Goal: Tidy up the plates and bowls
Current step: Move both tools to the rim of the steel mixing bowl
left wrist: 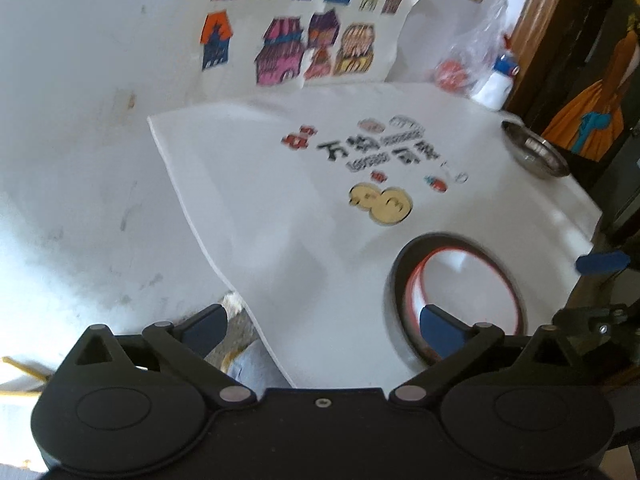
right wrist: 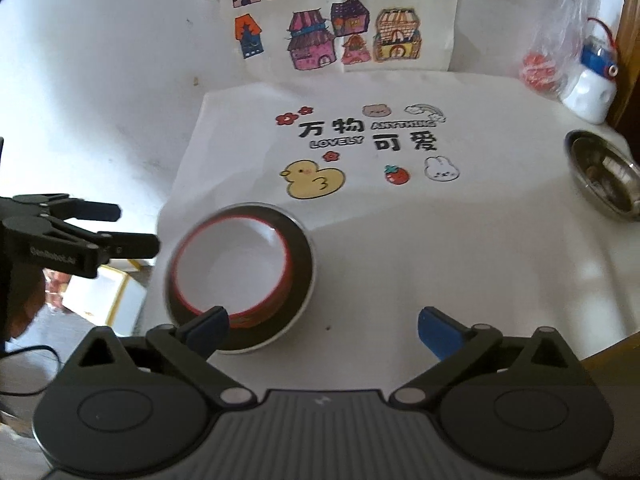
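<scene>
A white bowl [right wrist: 232, 268] with a red rim sits nested on more red-rimmed bowls inside a dark round dish [right wrist: 302, 276], near the table's front left corner. The bowl [left wrist: 468, 292] and the dark dish [left wrist: 400, 264] show low right in the left wrist view. A steel bowl [right wrist: 604, 176] stands at the far right edge; it also shows in the left wrist view [left wrist: 534, 156]. My left gripper [left wrist: 324, 328] is open and empty, left of the stack, partly off the table edge. My right gripper [right wrist: 324, 328] is open and empty, just in front of the stack. The right wrist view shows the left gripper [right wrist: 120, 228] beside the table.
A white mat [right wrist: 400, 220] with cartoon stickers covers the table. Against the back wall lean house drawings [right wrist: 344, 32]. A plastic bag [right wrist: 552, 52] and a white and blue bottle [right wrist: 592, 88] stand at the back right. The table's left edge [left wrist: 208, 240] drops to the floor.
</scene>
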The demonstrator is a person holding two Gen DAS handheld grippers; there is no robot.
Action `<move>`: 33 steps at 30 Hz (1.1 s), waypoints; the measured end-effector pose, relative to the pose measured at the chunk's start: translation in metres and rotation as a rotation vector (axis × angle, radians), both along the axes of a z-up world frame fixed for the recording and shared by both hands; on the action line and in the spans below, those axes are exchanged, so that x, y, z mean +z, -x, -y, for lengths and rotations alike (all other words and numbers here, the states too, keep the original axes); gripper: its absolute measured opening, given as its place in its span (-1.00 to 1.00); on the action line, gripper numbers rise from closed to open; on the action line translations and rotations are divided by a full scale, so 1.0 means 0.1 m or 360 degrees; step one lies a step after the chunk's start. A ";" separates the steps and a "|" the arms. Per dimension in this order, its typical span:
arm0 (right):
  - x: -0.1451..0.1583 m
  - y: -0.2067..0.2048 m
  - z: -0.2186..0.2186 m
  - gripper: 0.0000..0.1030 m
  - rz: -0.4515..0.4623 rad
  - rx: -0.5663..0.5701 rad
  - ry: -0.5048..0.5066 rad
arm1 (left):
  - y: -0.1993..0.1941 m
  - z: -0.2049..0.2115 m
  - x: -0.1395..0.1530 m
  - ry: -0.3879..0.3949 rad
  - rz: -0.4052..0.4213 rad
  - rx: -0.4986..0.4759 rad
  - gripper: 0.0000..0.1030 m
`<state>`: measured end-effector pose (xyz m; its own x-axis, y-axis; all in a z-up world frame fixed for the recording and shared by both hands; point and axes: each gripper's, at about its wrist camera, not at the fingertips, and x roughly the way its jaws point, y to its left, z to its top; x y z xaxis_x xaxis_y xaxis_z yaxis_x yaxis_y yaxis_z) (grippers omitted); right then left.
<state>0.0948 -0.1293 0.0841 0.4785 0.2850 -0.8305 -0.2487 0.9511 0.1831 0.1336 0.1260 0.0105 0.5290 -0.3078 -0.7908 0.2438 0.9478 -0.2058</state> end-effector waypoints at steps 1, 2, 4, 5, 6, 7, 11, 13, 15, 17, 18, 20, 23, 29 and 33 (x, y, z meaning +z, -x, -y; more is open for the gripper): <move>-0.02 -0.01 0.01 0.99 -0.0013 -0.0008 0.0016 | -0.01 -0.02 -0.02 -0.0002 -0.0022 0.0005 0.98; -0.03 -0.03 0.01 0.99 -0.0034 -0.0013 0.0029 | -0.03 -0.03 -0.03 -0.0004 -0.0040 0.0009 0.98; -0.06 -0.05 0.03 0.99 -0.0063 -0.0017 0.0062 | -0.06 -0.06 -0.05 -0.0005 -0.0075 0.0016 0.98; -0.07 -0.06 0.03 0.99 -0.0067 -0.0021 0.0069 | -0.08 -0.07 -0.06 -0.0008 -0.0095 0.0019 0.98; -0.07 -0.08 0.04 0.99 -0.0079 -0.0020 0.0065 | -0.10 -0.08 -0.06 -0.0014 -0.0116 0.0022 0.98; -0.08 -0.10 0.05 0.99 -0.0095 -0.0023 0.0053 | -0.11 -0.08 -0.07 -0.0020 -0.0129 0.0022 0.98; -0.09 -0.17 0.09 0.99 -0.0174 -0.0060 0.0014 | -0.13 -0.06 -0.08 -0.0057 -0.0166 -0.0004 0.98; -0.11 -0.20 0.11 0.99 -0.0215 -0.0080 0.0018 | -0.15 -0.03 -0.07 -0.0069 -0.0180 -0.0018 0.98; -0.14 -0.24 0.11 0.99 -0.0234 -0.0082 0.0024 | -0.17 0.00 -0.08 -0.0075 -0.0200 -0.0028 0.98; -0.17 -0.26 0.09 0.99 -0.0243 -0.0071 0.0032 | -0.20 0.03 -0.09 -0.0091 -0.0228 -0.0036 0.98; -0.18 -0.27 0.09 0.99 -0.0245 -0.0065 0.0034 | -0.21 0.05 -0.10 -0.0097 -0.0242 -0.0039 0.98; -0.19 -0.29 0.08 0.99 -0.0250 -0.0057 0.0029 | -0.23 0.06 -0.11 -0.0096 -0.0268 -0.0043 0.98; -0.22 -0.32 0.08 0.99 -0.0266 -0.0055 0.0026 | -0.26 0.07 -0.12 -0.0074 -0.0307 -0.0035 0.98; -0.26 -0.36 0.10 0.99 -0.0288 -0.0071 0.0005 | -0.31 0.05 -0.10 0.0001 -0.0342 0.0005 0.98; -0.30 -0.37 0.11 0.99 -0.0305 -0.0082 -0.0006 | -0.36 0.10 -0.15 0.0004 -0.0363 0.0011 0.98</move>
